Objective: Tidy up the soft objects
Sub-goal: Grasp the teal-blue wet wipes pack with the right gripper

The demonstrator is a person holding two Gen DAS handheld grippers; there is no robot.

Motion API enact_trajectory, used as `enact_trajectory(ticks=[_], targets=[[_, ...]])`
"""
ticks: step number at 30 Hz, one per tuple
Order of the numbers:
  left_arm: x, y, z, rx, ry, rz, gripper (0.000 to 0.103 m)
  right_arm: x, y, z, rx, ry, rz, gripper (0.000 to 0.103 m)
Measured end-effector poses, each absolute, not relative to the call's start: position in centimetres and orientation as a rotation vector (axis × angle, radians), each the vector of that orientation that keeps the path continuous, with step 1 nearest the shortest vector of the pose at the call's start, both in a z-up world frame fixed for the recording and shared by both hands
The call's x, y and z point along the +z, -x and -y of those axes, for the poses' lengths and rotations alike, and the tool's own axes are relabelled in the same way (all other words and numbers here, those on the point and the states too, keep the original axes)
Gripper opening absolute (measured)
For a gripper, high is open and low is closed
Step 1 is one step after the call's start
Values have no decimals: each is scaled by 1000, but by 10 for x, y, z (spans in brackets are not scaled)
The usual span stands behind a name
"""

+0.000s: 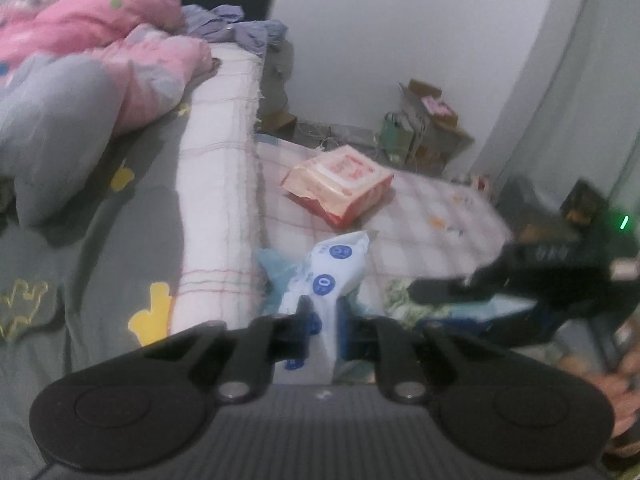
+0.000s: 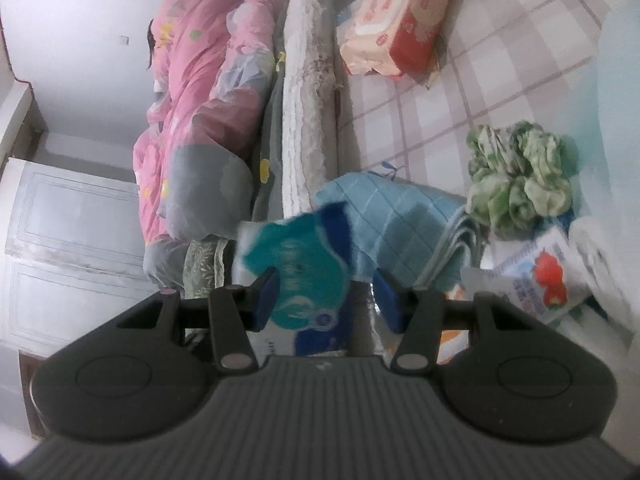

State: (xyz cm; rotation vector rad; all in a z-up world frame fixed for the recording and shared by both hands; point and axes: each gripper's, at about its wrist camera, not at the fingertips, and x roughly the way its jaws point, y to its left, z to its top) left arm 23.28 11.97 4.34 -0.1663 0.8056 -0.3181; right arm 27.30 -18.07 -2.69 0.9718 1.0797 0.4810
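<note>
Left hand-held gripper (image 1: 322, 320) is seen closed on a white pack with blue dots (image 1: 320, 280), a soft pouch of wipes or tissues pinched by one end between the blue pads, the rest of it sticking up and forward over the checked sheet (image 1: 420, 216). No earlier picture is given, so only the hold itself is reported. Right hand-held gripper (image 2: 326, 298) is set about a teal and blue pack (image 2: 304, 276), the jaws standing half wide; the pads appear to press its sides, though blur leaves this a judgement.

The step in hand is judged to be the carrying of these soft packs to a tidier spot, perhaps beside the red and cream wipes pack (image 1: 340, 184) lying flat on the checked sheet near the white mattress edge (image 1: 216, 184). For this to be done well, the thin pinch on the white pack should be kept firm, since a limp pouch held by one end is apt to swing or slip; it is best lowered flat and released only once its weight is borne. The folded blue cloth (image 2: 400, 216) and green patterned scrunchie (image 2: 520, 172) close by should not be dragged along.

Both hand-held grippers are pointed forward and downward; the right one is visible in the left wrist view, low at the right.
</note>
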Motion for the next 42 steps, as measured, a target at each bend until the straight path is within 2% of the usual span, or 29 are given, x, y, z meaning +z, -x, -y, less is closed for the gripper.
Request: enact_trajectory(ticks=[5, 10, 12, 16, 20, 24, 30, 36, 42], targets=[[52, -230, -145, -379, 366, -813, 11, -44, -276, 174, 515, -1105, -1090, 58], [67, -220, -153, -457, 505, -776, 10, -44, -273, 171, 601, -1226, -1024, 73], [74, -216, -150, -487, 530, -754, 8, -43, -269, 171, 633, -1267, -997, 75], [80, -211, -137, -502, 513, -738, 7, -42, -263, 177, 652, -1299, -979, 76], [71, -211, -125, -499, 517, -777, 0, -42, -254, 187, 624, -1295, -982, 77], [70, -206, -106, -550, 505, -777, 0, -36, -241, 206, 590, -1277, -961, 77], [81, -192, -80, -511, 339, -708, 3, -25, -223, 227, 544, -1211, -943, 77], [56, -182, -75, -374, 153, -765, 22, -18, -214, 223, 499, -1048, -995, 77], [23, -178, -87, -335, 155, -828, 52, -26, -220, 201, 485, -981, -1072, 75]])
